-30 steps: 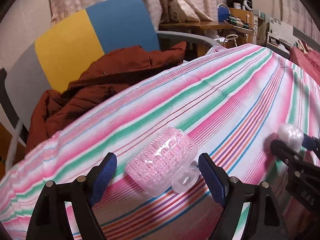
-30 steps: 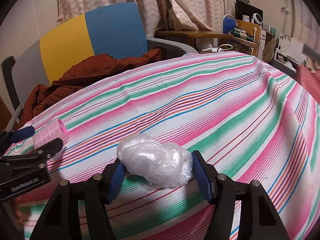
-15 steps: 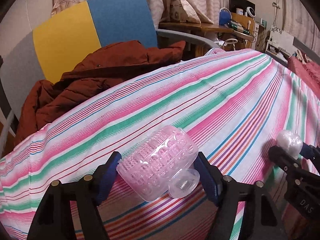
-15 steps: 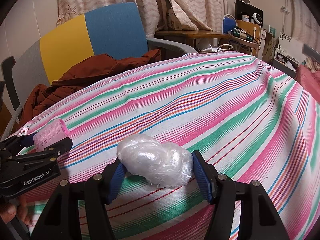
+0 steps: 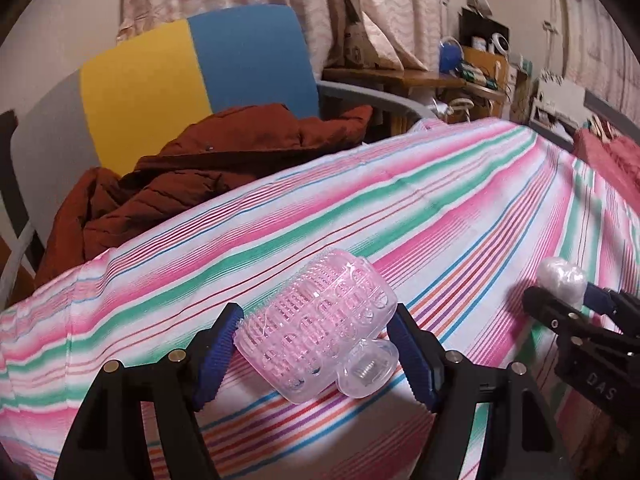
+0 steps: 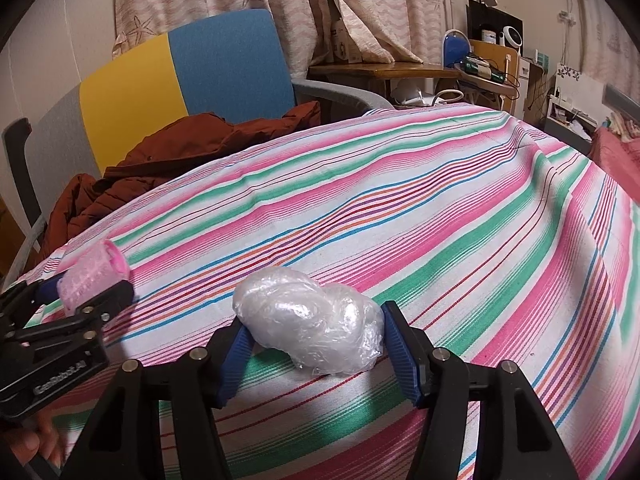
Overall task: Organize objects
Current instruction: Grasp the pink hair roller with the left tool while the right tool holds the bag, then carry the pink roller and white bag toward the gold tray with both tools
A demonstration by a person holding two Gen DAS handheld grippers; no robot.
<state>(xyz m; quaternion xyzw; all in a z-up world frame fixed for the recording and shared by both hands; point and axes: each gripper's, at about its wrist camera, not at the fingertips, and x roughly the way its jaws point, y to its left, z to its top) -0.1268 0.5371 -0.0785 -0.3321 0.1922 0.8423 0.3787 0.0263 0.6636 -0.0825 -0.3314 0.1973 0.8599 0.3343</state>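
A translucent pink plastic roller [image 5: 320,332] with a clear cap lies crosswise between the blue pads of my left gripper [image 5: 315,346], which is shut on it just above the striped cloth [image 5: 400,208]. From the right wrist view the same roller [image 6: 92,272] and left gripper [image 6: 80,292] sit at the far left. A crumpled clear plastic bundle [image 6: 308,316] rests on the cloth, and my right gripper [image 6: 316,344] has its jaws closing on it, with both pads touching its sides. In the left wrist view the bundle [image 5: 560,280] and right gripper [image 5: 568,300] are at the right edge.
Beyond the cloth's far edge stands a chair [image 5: 192,72] with a yellow and blue back, and a rust-brown jacket [image 5: 200,168] is heaped on it. At the back right is a cluttered wooden desk [image 6: 380,70]. A hand [image 6: 28,448] shows at the lower left.
My left gripper's jaws have narrowed from wide apart onto the pink roller, and its view has tilted slightly. The right gripper and the plastic bundle have stayed in place.
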